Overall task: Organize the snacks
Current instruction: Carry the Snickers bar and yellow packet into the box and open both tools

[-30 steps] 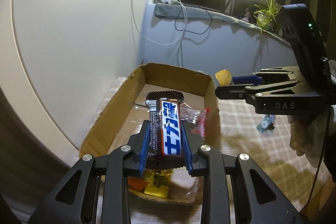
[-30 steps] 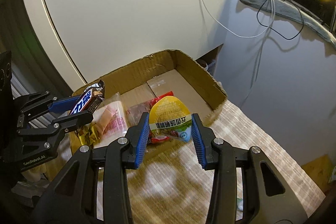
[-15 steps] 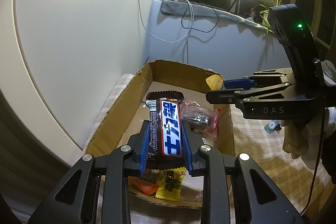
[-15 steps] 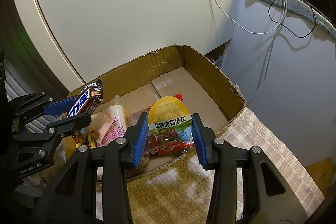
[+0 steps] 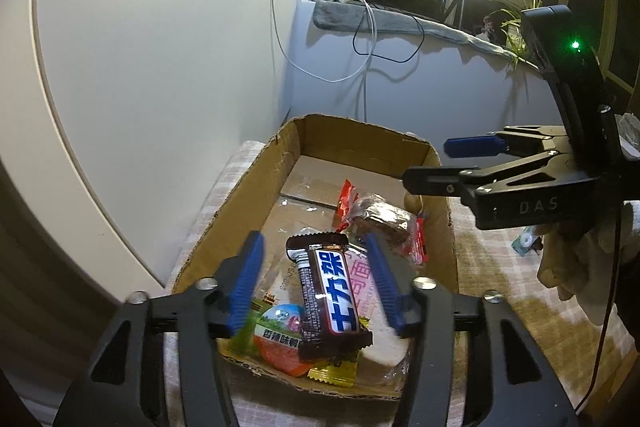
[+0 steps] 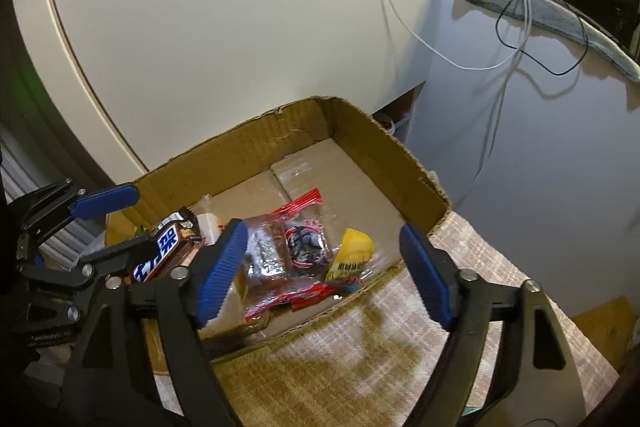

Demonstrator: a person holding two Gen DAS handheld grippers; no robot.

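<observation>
Cardboard box (image 5: 236, 203) lies beneath both spread-jawed grippers, left gripper (image 5: 316, 291) released around the chocolate bar (image 5: 328, 299) atop other snacks, right gripper (image 6: 324, 267) released above the yellow packet (image 6: 352, 255).

"士力架" on chocolate bar (image 5: 329, 297); "DAS" on right tongs (image 5: 442, 163).
</observation>
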